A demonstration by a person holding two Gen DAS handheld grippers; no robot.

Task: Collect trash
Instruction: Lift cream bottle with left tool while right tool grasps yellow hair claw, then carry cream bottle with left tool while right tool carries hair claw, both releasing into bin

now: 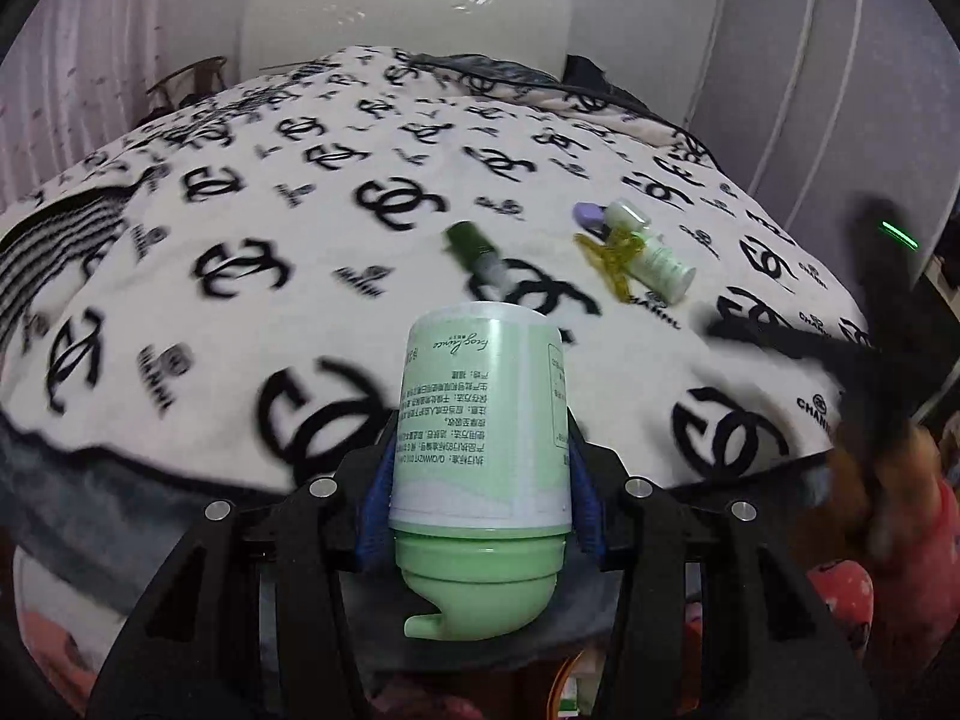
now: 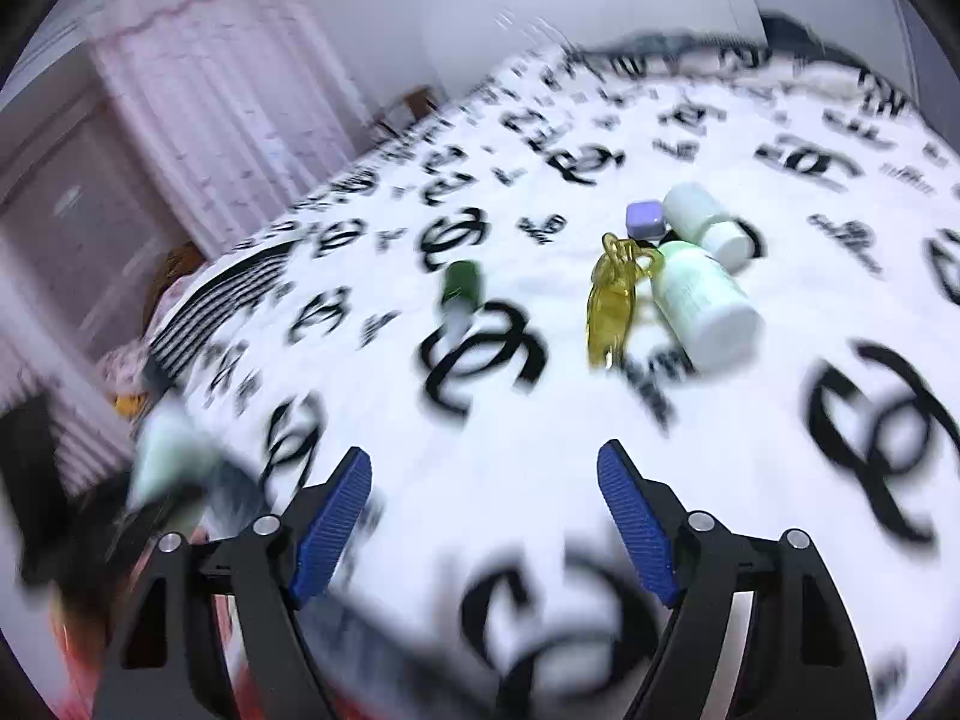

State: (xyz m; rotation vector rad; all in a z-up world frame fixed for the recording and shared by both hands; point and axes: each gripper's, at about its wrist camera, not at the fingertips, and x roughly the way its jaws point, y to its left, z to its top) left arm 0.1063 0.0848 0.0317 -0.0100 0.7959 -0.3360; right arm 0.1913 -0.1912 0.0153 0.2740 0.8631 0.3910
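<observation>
My left gripper is shut on a pale green pump bottle, held upside down above the near edge of the bed. On the blanket beyond lie a dark green small bottle, a yellow hair claw, a pale green-white bottle and a lilac cap. My right gripper is open and empty above the blanket. Ahead of it lie the dark green bottle, the yellow claw, two white-green bottles and the lilac cap.
The bed is covered by a white blanket with black logos. A striped cloth lies at its left edge. The right gripper shows blurred at the right in the left wrist view. Curtains hang at the left.
</observation>
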